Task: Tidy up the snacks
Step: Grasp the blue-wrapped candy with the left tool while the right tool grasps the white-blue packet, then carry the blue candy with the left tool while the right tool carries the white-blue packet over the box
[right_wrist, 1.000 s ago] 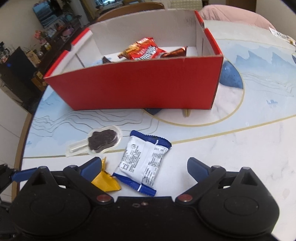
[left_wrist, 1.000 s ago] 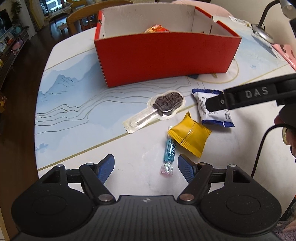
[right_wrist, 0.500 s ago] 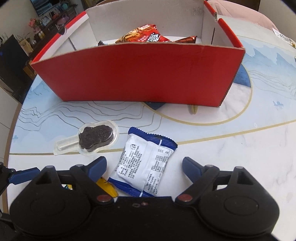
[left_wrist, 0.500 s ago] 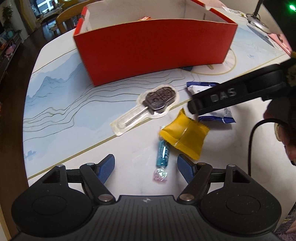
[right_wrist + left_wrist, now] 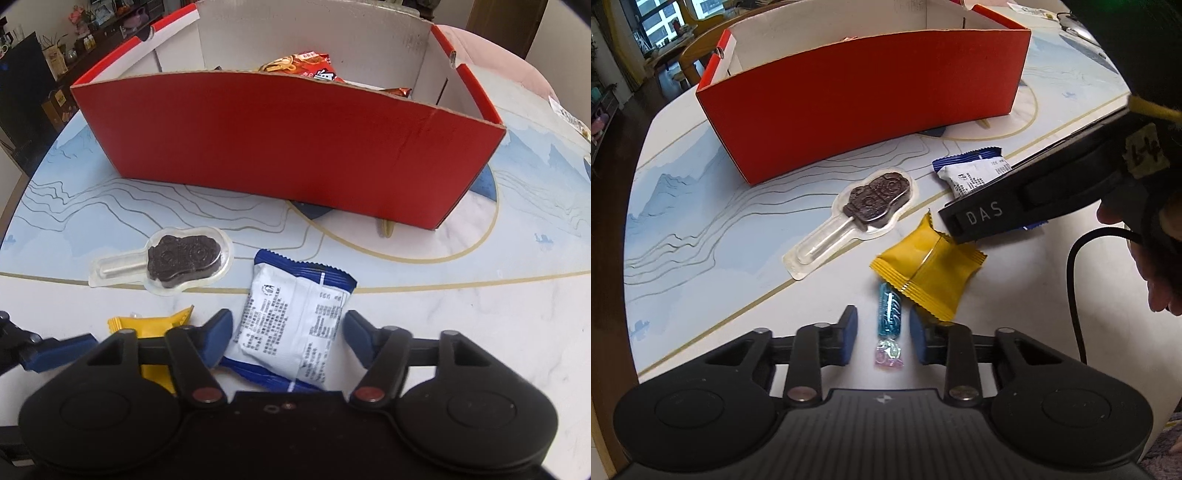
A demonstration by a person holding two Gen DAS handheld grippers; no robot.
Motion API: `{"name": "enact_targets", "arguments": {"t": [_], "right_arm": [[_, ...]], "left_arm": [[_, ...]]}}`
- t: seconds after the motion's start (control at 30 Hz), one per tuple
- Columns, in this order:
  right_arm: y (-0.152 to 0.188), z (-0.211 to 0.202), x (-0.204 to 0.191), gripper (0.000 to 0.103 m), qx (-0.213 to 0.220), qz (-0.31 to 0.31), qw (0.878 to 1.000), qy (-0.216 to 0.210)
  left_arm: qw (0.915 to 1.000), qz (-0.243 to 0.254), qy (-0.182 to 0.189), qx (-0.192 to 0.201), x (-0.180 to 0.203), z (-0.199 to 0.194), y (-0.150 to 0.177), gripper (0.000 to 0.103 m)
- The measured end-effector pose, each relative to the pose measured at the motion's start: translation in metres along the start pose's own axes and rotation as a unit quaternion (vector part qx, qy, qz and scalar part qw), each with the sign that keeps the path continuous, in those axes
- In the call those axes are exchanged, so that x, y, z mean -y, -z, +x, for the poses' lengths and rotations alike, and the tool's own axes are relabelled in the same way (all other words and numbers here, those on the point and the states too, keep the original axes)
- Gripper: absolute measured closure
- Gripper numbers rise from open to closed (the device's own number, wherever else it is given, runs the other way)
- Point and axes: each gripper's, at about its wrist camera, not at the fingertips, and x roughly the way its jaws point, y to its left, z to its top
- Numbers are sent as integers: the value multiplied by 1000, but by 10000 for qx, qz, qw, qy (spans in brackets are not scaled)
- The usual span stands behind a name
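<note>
A small blue twist-wrapped candy [image 5: 888, 314] lies on the table between the fingers of my left gripper [image 5: 883, 325]. Its jaws are closing, with a thin gap on each side of the candy. The jaws of my right gripper [image 5: 288, 325] are closing too, around a white and blue packet [image 5: 295, 321] whose edges the pads have just reached. A yellow packet [image 5: 927, 273] lies between the two grippers, and a chocolate lollipop [image 5: 875, 195] in a clear blister lies to its left. Behind them stands the red box [image 5: 288, 147] with snack bags [image 5: 306, 66] inside.
The right gripper's black body [image 5: 1015, 206] crosses the left wrist view above the yellow packet, with a person's hand [image 5: 1160, 258] and a black cable [image 5: 1075, 295] behind it. The round table [image 5: 701, 221] drops off at the left. Wooden chairs stand beyond the box.
Both grippers' jaws have narrowed a lot, the left around the blue candy, the right around the white and blue packet. Both have come lower and closer to the table.
</note>
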Motion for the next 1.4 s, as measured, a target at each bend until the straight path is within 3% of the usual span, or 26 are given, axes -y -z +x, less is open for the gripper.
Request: {"name": "enact_targets", "arguments": {"t": [0.03,0.17,0.57,0.83,1.4], "right_arm": [[1,-1,2,47,19,8,10000,-5],[6,-6,10,53,74,111,9999,-21],[27,-24,44,54,106,770,9969,-112],[43,-40,55,54,165,1115,9932,-284],[18,-106,45,54,805,769,9914,-687]], "left_arm": [[10000,-56,33,-5,-2,0,0,86],[9995,-287,125,-27,-9,1,1,91],[9932,-1126,291,-12,-38,-11,11,91],[9894,-1432,247,41,-50,-22,20,91],[9846,-1582,206,715,-55,-84,-13,91]]}}
